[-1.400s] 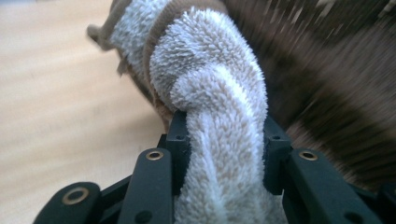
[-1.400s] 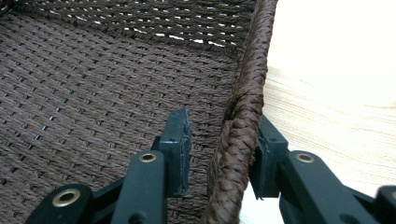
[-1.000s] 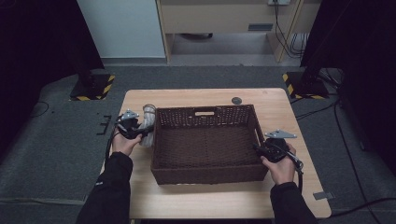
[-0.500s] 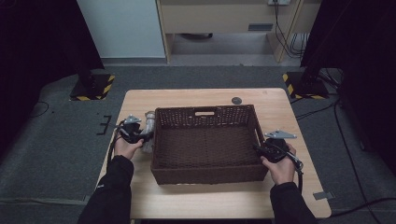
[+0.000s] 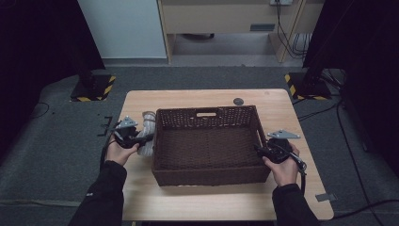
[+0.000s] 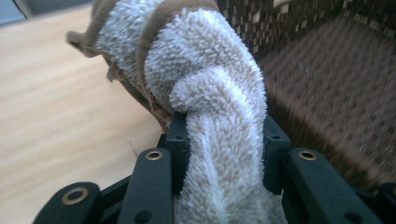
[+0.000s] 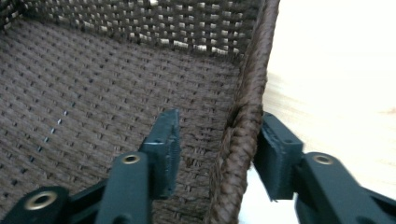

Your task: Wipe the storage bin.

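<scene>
Left hand-held gripper point(image 5: 149, 137) lowered, pinching towel point(image 5: 147, 131) beside basket point(image 5: 207, 178).

The high view is dim, with black corners around a softly lit worktop point(image 5: 197, 202). In the right gripper view, the bare wood beside the wicker basket point(image 7: 93, 93) is blown out to white glare. In the left gripper view, the towel point(image 6: 210, 102) is sharp, while the basket weave behind it smears with blur.
</scene>
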Tool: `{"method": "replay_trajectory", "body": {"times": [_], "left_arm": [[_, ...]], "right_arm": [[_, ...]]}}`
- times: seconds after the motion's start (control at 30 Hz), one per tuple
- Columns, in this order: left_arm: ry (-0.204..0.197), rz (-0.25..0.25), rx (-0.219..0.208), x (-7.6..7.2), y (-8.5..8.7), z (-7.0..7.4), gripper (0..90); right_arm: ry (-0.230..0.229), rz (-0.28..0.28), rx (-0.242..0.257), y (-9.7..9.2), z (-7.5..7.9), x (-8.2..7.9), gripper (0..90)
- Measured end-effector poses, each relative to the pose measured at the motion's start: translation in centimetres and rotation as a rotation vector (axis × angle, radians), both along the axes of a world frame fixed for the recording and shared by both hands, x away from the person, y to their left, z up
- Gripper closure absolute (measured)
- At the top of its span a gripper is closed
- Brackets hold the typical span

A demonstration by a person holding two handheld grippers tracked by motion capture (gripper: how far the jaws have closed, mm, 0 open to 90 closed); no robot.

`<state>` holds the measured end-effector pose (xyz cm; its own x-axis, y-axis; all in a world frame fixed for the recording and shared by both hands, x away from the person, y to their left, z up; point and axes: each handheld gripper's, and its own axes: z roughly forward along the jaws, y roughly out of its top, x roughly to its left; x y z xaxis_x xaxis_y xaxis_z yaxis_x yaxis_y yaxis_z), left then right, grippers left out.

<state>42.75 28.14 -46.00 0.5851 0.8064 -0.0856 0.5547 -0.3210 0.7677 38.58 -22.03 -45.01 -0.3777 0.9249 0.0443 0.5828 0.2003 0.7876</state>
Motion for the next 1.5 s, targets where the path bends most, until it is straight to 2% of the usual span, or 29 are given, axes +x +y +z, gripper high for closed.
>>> {"method": "replay_trajectory", "body": {"times": [0.07,0.1,0.17,0.23,0.3,0.37,0.43,0.5,0.53,0.63,0.83,0.93,1.0,1.1,1.13,1.17,1.2,1.27,1.37,1.47,1.5], "left_arm": [[0.012,0.006,-0.005,-0.1,-0.1,-1.0,63.5],[0.012,0.006,-0.005,-0.1,-0.1,-1.0,63.5],[0.043,0.009,0.018,0.1,-0.2,-1.8,63.5],[0.045,0.008,0.03,0.1,-0.4,-2.2,63.5],[0.05,0.009,0.044,0.1,-0.7,-2.5,63.4],[0.054,0.016,0.029,0.1,-0.6,-2.6,63.4],[0.054,0.019,0.015,0.1,-0.4,-2.8,63.3],[0.056,0.025,0.005,0.1,-0.3,-2.8,63.2],[0.056,0.028,0.001,0.1,-0.3,-2.8,63.2],[0.047,0.027,-0.002,0.1,-0.4,-2.5,63.2],[0.027,0.031,-0.006,0.5,-0.6,-1.8,63.4],[0.018,0.033,0.007,1.4,-0.7,-1.2,63.4],[0.009,0.03,0.008,1.8,-0.5,-0.5,63.3],[-0.036,0.028,-0.049,1.8,0.0,1.5,63.3],[-0.036,0.028,-0.049,1.8,0.0,1.5,63.3],[-0.057,0.013,-0.062,1.5,0.1,2.6,63.2],[-0.058,0.006,-0.046,1.3,0.1,2.9,63.2],[-0.056,-0.007,-0.033,0.8,0.0,2.8,63.0],[-0.04,-0.017,-0.038,0.1,0.2,1.9,62.9],[-0.025,-0.033,-0.023,-0.4,0.3,1.3,62.8],[-0.017,-0.043,0.0,-0.5,0.3,0.9,62.8]], "right_arm": [[-0.009,-0.004,0.011,0.0,0.6,0.0,50.5],[-0.021,-0.003,0.003,-0.1,0.9,0.0,51.5],[-0.036,0.005,0.005,-0.3,1.5,-0.1,54.7],[-0.04,0.02,0.007,-0.6,2.0,-0.3,57.9],[-0.028,0.036,-0.011,-0.7,2.1,-0.4,60.4],[-0.001,0.05,-0.049,-0.9,1.8,-0.4,61.9],[0.015,0.055,-0.03,-1.1,1.7,-0.4,62.7],[0.034,0.071,-0.045,-1.3,1.7,-0.3,64.4],[0.032,0.08,-0.072,-1.3,1.6,-0.3,63.2],[0.041,0.083,-0.046,-1.5,1.3,-0.4,65.0],[0.057,0.085,-0.051,-1.5,0.6,-0.4,68.9],[0.058,0.065,-0.049,-1.2,0.6,-0.4,70.9],[0.055,0.054,-0.063,-1.0,0.6,-0.5,71.6],[0.053,0.048,-0.059,-1.0,0.6,-0.5,71.8],[0.054,0.043,-0.053,-1.0,0.5,-0.6,71.9],[0.054,0.041,-0.053,-0.9,0.5,-0.6,72.1],[0.054,0.038,-0.058,-0.9,0.5,-0.6,72.4],[0.054,0.032,-0.06,-0.8,0.6,-0.7,72.9],[0.054,0.018,-0.067,-0.7,0.6,-0.8,73.4],[0.054,0.01,-0.067,-0.5,0.6,-0.9,73.6],[0.056,0.009,-0.064,-0.4,0.7,-0.9,73.6]]}}
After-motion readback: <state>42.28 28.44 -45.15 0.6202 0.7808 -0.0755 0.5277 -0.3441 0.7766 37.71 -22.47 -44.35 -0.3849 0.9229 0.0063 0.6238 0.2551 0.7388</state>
